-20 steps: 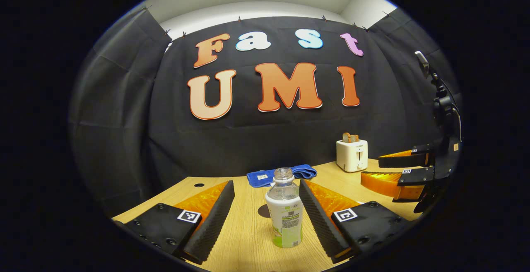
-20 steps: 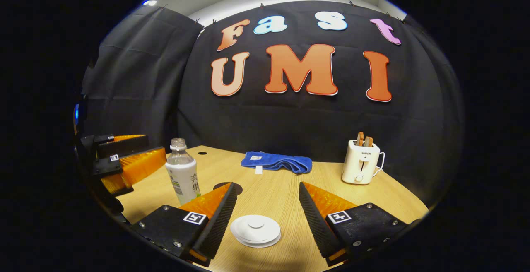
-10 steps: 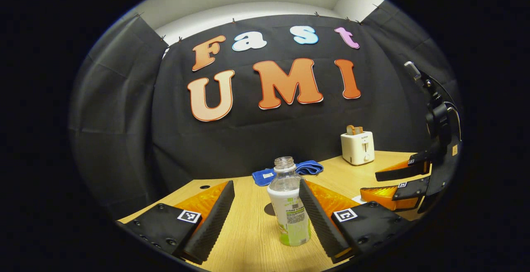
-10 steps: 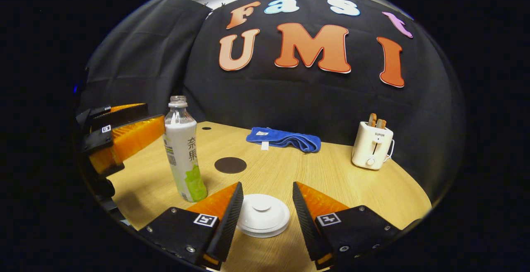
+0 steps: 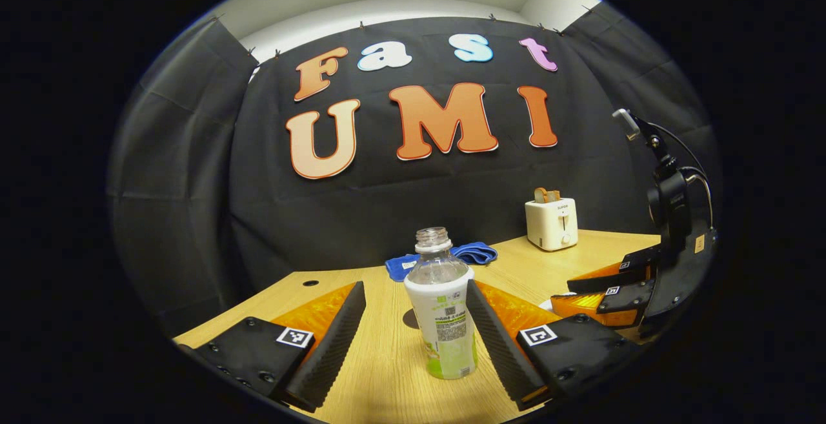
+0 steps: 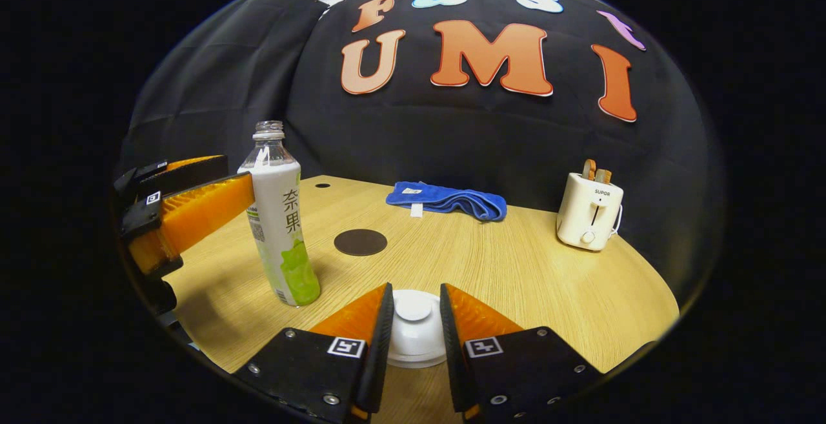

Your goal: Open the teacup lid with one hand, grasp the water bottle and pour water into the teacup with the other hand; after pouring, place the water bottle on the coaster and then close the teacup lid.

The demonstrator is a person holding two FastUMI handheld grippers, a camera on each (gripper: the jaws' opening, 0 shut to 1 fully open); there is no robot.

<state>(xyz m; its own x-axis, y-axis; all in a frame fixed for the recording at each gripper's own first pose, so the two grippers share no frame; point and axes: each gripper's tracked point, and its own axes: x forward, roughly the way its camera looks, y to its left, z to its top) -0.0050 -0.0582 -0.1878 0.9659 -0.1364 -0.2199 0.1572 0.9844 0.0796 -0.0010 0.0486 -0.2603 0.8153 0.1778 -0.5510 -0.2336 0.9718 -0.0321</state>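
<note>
An uncapped water bottle (image 5: 442, 308) with a white and green label stands upright on the wooden table (image 6: 516, 269). My left gripper (image 5: 414, 287) is open, and the bottle stands between its fingers, close to the right one. In the right gripper view the bottle (image 6: 281, 217) stands at the left with the left gripper (image 6: 235, 177) around it. The white teacup lid (image 6: 413, 327) lies just ahead, and my right gripper (image 6: 415, 290) has its jaws drawn in close on either side of the lid's knob; whether they press on it I cannot tell. A dark round coaster (image 6: 360, 242) lies behind the bottle.
A blue towel (image 6: 445, 199) lies folded at the back of the table by the black wall. A white toaster (image 6: 590, 211) holding toast stands at the back right. The right gripper (image 5: 564, 290) shows low at the right of the left gripper view.
My right gripper came down over the lid and its jaws narrowed around the knob. My left gripper moved in toward the bottle and stayed open.
</note>
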